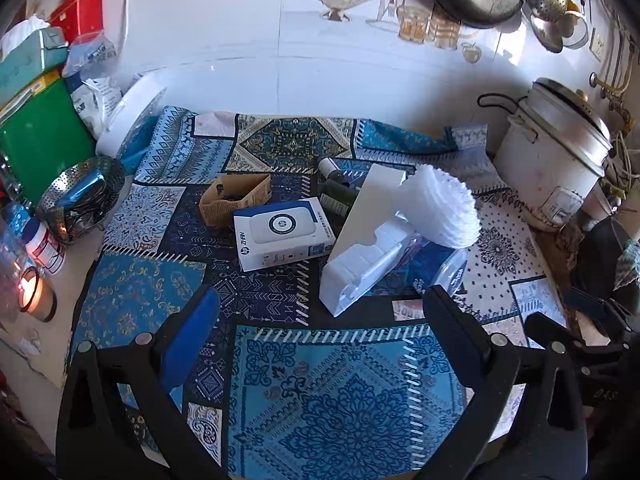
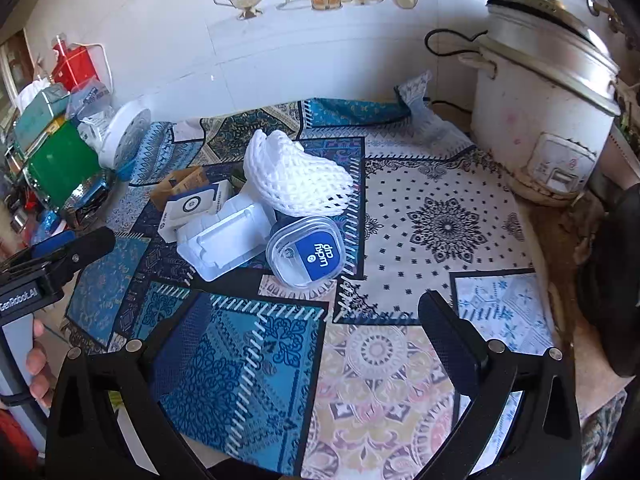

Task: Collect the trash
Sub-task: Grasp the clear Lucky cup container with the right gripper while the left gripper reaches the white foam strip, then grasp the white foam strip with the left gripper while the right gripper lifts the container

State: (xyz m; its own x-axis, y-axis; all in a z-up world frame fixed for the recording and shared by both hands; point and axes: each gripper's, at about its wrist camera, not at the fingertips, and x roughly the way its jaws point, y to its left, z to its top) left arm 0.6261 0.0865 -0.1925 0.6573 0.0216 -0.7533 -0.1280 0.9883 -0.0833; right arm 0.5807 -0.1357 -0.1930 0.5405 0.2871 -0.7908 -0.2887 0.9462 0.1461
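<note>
A heap of trash lies mid-table on the patterned cloth: a white HP box, an open brown carton, a white foam tray, white foam netting, a dark bottle and a clear "lucky dip" tub. The box, tray and netting also show in the right wrist view. My left gripper is open and empty, just short of the foam tray. My right gripper is open and empty, just short of the tub.
A white rice cooker stands at the back right. At the left are a green box, a metal steamer basket, a lit candle and a white round appliance. A tiled wall lies behind.
</note>
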